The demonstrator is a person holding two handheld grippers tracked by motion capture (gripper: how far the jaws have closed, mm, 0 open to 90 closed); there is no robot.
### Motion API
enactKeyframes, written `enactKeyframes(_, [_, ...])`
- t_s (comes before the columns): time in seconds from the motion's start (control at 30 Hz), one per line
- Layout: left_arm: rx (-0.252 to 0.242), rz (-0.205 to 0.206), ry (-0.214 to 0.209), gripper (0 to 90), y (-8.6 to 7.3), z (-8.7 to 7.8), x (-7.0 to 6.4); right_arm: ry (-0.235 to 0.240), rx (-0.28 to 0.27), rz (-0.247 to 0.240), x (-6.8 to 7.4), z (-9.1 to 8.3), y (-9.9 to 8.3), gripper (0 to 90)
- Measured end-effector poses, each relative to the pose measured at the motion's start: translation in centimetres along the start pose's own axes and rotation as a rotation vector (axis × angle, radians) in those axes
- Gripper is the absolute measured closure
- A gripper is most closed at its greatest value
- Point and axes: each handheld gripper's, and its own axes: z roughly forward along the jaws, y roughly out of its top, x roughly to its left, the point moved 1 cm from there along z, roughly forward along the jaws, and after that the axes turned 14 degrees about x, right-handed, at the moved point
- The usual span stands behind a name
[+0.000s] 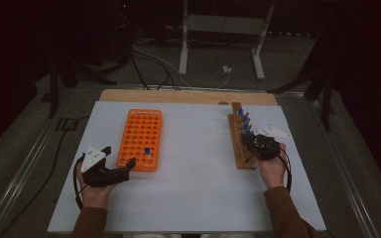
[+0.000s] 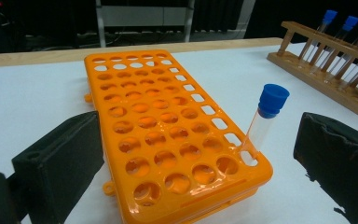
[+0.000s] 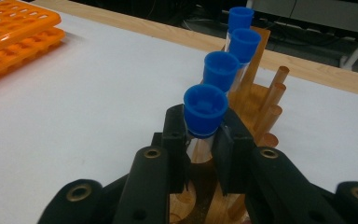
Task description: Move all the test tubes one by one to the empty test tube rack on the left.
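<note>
Dark room all around, cables and a metal stand leg on the floor behind, and I'm working on a white table top (image 1: 198, 198) with a strip of bare wood at its far edge.

So I'm moving tubes from one rack to the other, and right now my right gripper (image 3: 200, 140) is closing narrow around a clear tube with a blue cap (image 3: 205, 108), pinching it just under the cap. That tube is sitting in the nearest occupied slot of the long wooden peg rack (image 1: 239, 144) on the right side of the table, with three more blue-capped tubes (image 3: 235, 42) lined up behind it. I'm gripping under the cap because, as far as I can judge, the cap lip is keeping it from slipping when it lifts, and the jaws are coming in from the near end so the neighbours aren't getting bumped.

My left gripper (image 2: 196, 154) is sitting wide open with nothing in it, just beside the near end of the orange plastic rack with rows of round holes (image 2: 168, 140). One blue-capped tube (image 2: 263, 121) is already standing in a slot along that rack's edge, leaning a bit. I'm guessing I'm parking the left one there to steady the orange rack when the next tube is going in
</note>
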Motion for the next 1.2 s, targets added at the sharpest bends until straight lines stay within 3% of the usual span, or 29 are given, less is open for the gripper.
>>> enactKeyframes(0.4, [0.006, 0.011, 0.01, 1.4, 0.0, 0.1, -0.2, 0.025, -0.018, 0.042, -0.3, -0.7, 0.5, 76.7])
enactKeyframes(0.77, [0.015, 0.023, 0.009, 1.3, 0.0, 0.3, -0.4, 0.042, -0.011, 0.04, -0.5, -1.7, 1.2, 76.7])
enactKeyframes(1.2, [0.017, 0.032, 0.009, 1.3, 0.2, 0.3, -0.6, 0.042, -0.061, 0.028, -0.6, -4.2, 2.9, 76.9])
